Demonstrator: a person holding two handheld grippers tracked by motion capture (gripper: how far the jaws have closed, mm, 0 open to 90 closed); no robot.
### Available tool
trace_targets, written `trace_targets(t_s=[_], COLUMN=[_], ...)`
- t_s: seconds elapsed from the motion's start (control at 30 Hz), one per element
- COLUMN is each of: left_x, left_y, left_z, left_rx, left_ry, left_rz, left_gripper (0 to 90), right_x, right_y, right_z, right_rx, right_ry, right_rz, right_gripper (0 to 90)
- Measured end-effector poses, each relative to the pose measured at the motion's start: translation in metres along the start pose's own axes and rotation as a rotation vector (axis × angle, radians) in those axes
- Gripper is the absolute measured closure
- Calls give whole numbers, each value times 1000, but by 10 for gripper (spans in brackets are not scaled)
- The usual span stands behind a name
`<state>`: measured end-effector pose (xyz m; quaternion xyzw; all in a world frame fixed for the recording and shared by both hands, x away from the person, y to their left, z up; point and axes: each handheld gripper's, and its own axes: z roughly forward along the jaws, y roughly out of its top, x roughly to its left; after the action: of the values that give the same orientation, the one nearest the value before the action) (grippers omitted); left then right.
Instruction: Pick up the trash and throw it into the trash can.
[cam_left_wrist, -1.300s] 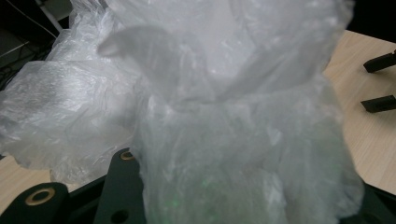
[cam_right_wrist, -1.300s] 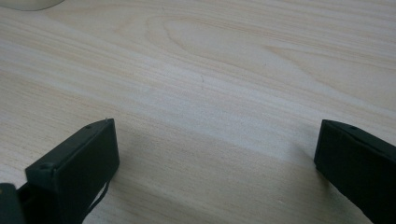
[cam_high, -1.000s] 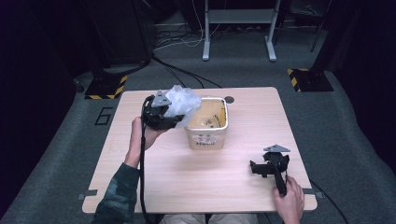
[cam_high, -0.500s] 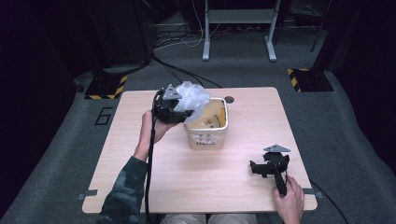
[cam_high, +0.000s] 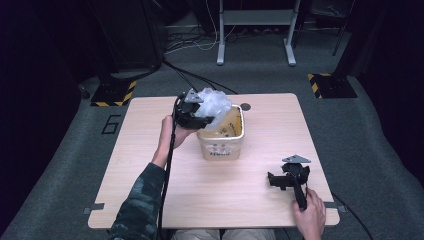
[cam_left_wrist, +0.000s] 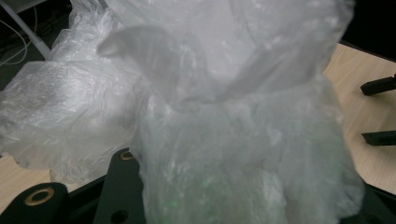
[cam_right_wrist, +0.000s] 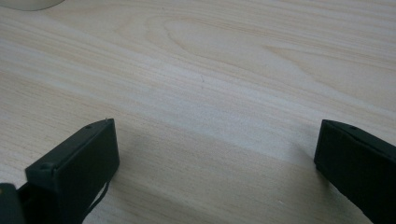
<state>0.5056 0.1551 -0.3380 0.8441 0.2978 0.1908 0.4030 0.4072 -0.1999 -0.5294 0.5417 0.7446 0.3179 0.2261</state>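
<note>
You've got the crumpled clear plastic bag (cam_high: 216, 103) bunched up in your left gripper (cam_high: 196, 114), clamped on it and held right at the near-left rim of the beige tub (cam_high: 222, 145), so most of the bag is hanging over the opening rather than down inside. From the left gripper view the plastic (cam_left_wrist: 224, 116) billows all over the jaws, so I'd say the grab-and-carry part is basically done, and what's left is pushing or dropping it into the tub and letting go. There's already something small and yellowish at the bottom of the tub, can't tell what. Your right gripper (cam_high: 286, 180) is just resting on the wooden table (cam_high: 150, 200) well off to the near right, jaws spread wide with nothing between them.
</note>
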Motion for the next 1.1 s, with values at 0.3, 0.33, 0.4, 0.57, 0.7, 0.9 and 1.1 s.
trace_targets(t_s=[0.3, 0.33, 0.4, 0.57, 0.7, 0.9, 1.1], left_x=[-1, -1, -2, -4, -5, -6, -5], left_y=[3, 3, 4, 5, 5, 4, 4], left_z=[22, 23, 27, 38, 44, 54, 64], left_rx=[32, 36, 45, 81, 98, 136, 184], left_ry=[-31, -33, -39, -55, -65, -83, -106], left_rz=[-13, -11, -8, 2, -3, -12, -18], left_gripper=[521, 521, 520, 519, 518, 516, 514], right_x=[0, 0, -1, -1, 0, 0, 0], right_y=[0, 0, 0, 0, 0, 0, 0], right_z=[0, 0, 0, 0, 0, 0, 0], right_rx=[-3, -2, 2, 2, 2, -3, -1], right_ry=[-1, -1, 2, 2, 2, -1, 0], right_rz=[-5, -5, -5, -5, -5, -4, -2], right_gripper=[0, 0, 0, 0, 0, 0, 0])
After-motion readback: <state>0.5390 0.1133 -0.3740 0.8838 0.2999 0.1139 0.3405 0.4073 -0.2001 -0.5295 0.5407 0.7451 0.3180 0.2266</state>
